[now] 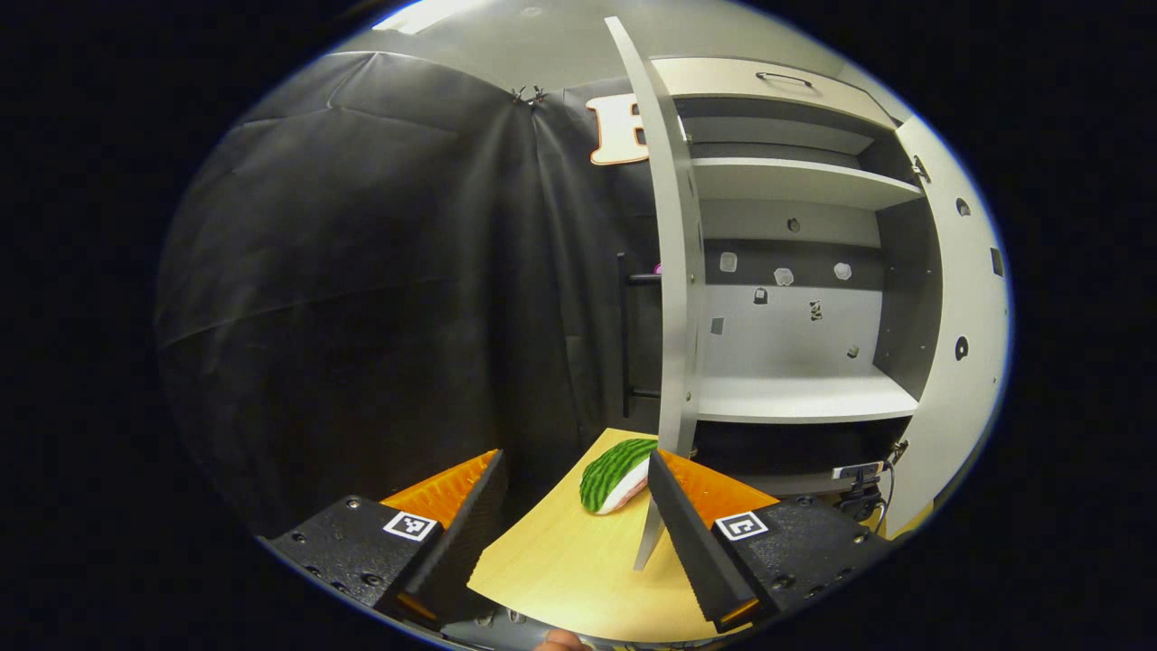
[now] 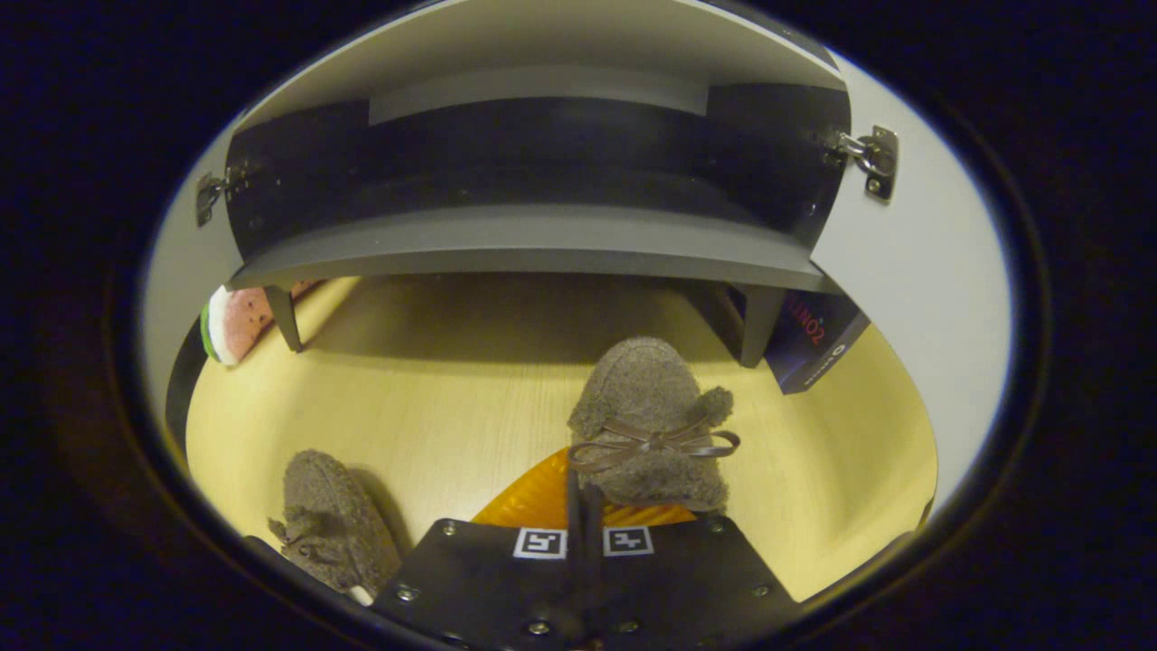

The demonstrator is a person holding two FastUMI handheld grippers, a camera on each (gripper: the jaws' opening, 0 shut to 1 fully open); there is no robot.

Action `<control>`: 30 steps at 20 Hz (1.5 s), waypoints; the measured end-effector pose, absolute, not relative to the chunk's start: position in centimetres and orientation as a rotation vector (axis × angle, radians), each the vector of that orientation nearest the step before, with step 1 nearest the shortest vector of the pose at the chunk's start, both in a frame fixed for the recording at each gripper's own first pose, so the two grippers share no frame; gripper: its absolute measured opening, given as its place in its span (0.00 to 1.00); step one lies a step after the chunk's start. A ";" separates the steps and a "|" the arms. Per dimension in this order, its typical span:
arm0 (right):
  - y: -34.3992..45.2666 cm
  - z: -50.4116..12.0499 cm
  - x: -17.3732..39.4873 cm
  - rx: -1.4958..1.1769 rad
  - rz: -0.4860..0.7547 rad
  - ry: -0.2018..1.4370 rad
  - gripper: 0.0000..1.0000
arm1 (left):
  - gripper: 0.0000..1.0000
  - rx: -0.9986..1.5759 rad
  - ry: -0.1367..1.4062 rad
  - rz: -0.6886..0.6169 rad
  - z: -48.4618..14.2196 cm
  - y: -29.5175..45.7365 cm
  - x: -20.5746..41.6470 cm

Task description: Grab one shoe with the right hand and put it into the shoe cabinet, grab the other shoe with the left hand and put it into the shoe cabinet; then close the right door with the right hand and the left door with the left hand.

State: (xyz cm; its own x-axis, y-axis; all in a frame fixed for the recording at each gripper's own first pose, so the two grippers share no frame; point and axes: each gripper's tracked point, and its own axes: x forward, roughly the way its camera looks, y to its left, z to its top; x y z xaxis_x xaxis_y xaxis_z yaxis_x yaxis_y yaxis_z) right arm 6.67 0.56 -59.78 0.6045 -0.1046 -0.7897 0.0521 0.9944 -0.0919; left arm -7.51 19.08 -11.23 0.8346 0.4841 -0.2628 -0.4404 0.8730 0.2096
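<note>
In the right gripper view a fuzzy grey-brown shoe (image 2: 651, 416) with a bow sits right at my right gripper (image 2: 578, 488), whose fingers are shut on its near rim. I cannot tell whether the shoe is off the wooden surface (image 2: 434, 398). The other matching shoe (image 2: 330, 520) lies lower left on that surface. The shoe cabinet (image 2: 524, 244) stands just ahead on short legs. In the left gripper view my left gripper (image 1: 574, 461) is open and holds nothing. It faces the cabinet's open left door (image 1: 678, 271), seen edge-on, and the bare shelves (image 1: 795, 398).
A watermelon-patterned item (image 1: 616, 475) lies by the foot of the left door, and is also seen at the cabinet's left leg (image 2: 237, 321). A dark box (image 2: 813, 339) stands by the right leg. The right door (image 1: 958, 316) is swung wide open. Black cloth hangs to the left.
</note>
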 end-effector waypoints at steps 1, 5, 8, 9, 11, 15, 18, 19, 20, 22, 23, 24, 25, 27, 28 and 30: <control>0.6 -59.0 6.5 -0.057 -0.087 0.904 0.01 | 0.94 0.142 0.315 0.483 -11.2 18.9 -7.4; 0.3 -55.8 5.9 -0.031 -0.074 0.859 0.00 | 0.94 0.124 0.304 0.442 -11.3 18.0 -7.0; 0.1 -51.5 5.7 -0.008 -0.061 0.793 0.01 | 0.96 0.116 0.292 0.412 -11.2 17.4 -6.7; 0.0 -49.6 5.8 0.004 -0.056 0.763 0.00 | 0.94 0.111 0.287 0.402 -11.3 17.1 -6.5; 0.1 -45.5 6.4 0.025 -0.037 0.696 0.00 | 0.94 0.095 0.277 0.380 -11.2 16.5 -6.3; 0.5 -36.8 8.5 0.039 0.002 0.559 0.00 | 0.94 0.068 0.263 0.341 -11.3 15.3 -5.8; 0.9 -31.1 11.0 0.048 0.027 0.468 0.00 | 0.94 0.053 0.254 0.331 -11.2 14.9 -5.7; 1.2 -29.2 12.0 0.041 0.033 0.436 0.00 | 0.96 0.051 0.252 0.332 -11.2 14.9 -5.6; 1.1 -27.7 13.4 0.037 0.037 0.412 0.00 | 0.96 0.049 0.248 0.335 -11.1 14.9 -5.6; 1.0 -25.6 16.5 0.033 0.045 0.363 0.00 | 0.94 0.044 0.241 0.348 -10.9 15.1 -5.7; 1.1 -24.9 18.1 0.026 0.046 0.346 0.00 | 0.94 0.042 0.236 0.357 -10.8 15.3 -5.9; 1.1 -24.5 19.6 0.016 0.043 0.334 0.00 | 0.94 0.042 0.235 0.367 -10.8 15.5 -5.9; 1.1 -24.0 21.1 0.008 0.041 0.325 0.00 | 0.96 0.046 0.233 0.376 -10.8 15.7 -6.0; 1.3 -23.1 24.1 0.000 0.040 0.301 0.00 | 0.96 0.054 0.229 0.402 -10.6 16.3 -6.3; 1.4 -22.6 25.5 -0.005 0.037 0.290 0.00 | 0.93 0.054 0.227 0.414 -10.5 16.6 -6.3; 1.5 -22.3 28.3 -0.018 0.027 0.280 0.00 | 0.96 0.050 0.228 0.439 -10.6 17.1 -6.4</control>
State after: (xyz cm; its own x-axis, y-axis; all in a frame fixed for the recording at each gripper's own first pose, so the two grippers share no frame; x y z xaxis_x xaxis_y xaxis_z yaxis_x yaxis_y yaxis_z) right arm 28.29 1.46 -22.30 0.9608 0.0246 -0.2763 -0.0295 0.9995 -0.0135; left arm -6.36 17.10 -10.61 0.8802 0.4268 -0.2075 -0.4157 0.9043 0.0969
